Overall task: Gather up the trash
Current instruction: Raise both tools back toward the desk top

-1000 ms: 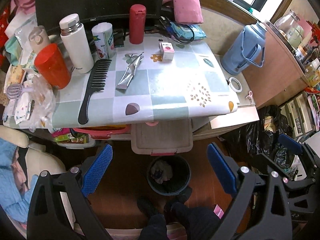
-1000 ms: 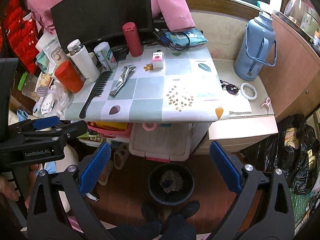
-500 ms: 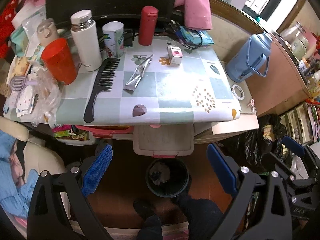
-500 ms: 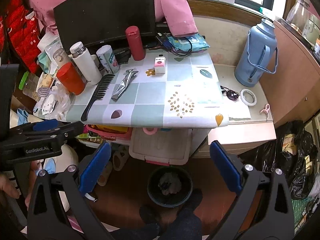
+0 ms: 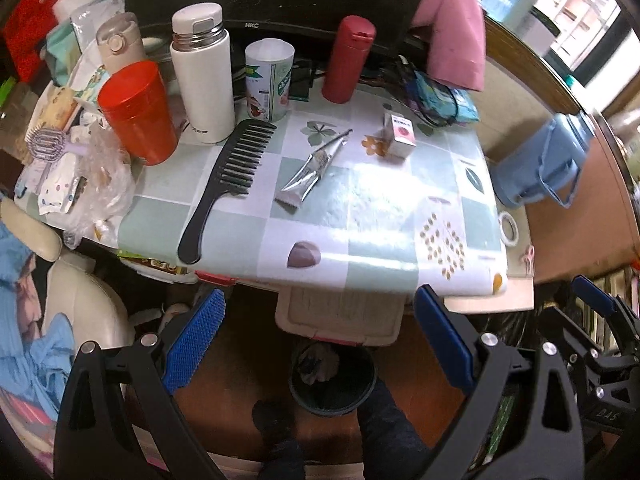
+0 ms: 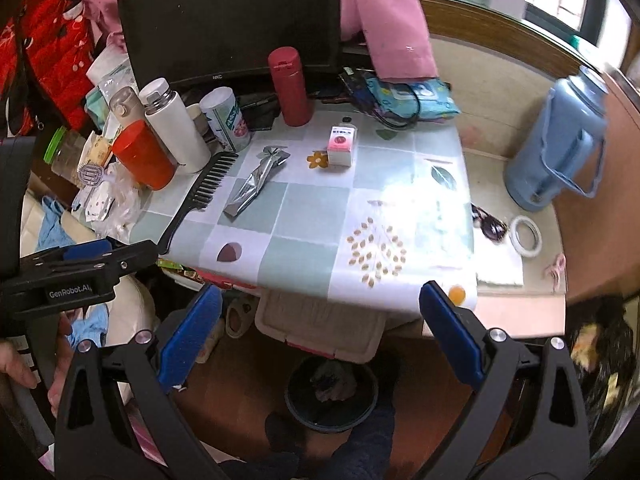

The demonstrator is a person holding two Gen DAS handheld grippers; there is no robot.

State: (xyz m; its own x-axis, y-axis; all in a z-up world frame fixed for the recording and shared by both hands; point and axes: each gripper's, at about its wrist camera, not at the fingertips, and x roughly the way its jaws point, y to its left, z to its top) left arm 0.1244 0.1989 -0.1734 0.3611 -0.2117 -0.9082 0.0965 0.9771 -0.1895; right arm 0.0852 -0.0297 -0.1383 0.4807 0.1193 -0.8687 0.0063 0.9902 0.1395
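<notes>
Left wrist view shows the left gripper [image 5: 316, 344] spread wide with nothing between its blue pads; the right gripper [image 6: 320, 336] gapes equally wide and empty. "GenRobot.AI" is printed on the left tool's body where it enters the right camera's view. Below both, a dark waste bin [image 5: 333, 380] on the wooden floor holds crumpled trash. Farther off, on the checked tablecloth [image 5: 376, 216], a flattened silver tube [image 5: 310, 170] lies between a black comb [image 5: 224, 184] and a small pink-and-white box [image 5: 399, 135]. Behind stands a monitor [image 6: 228, 24] marked "HKC".
</notes>
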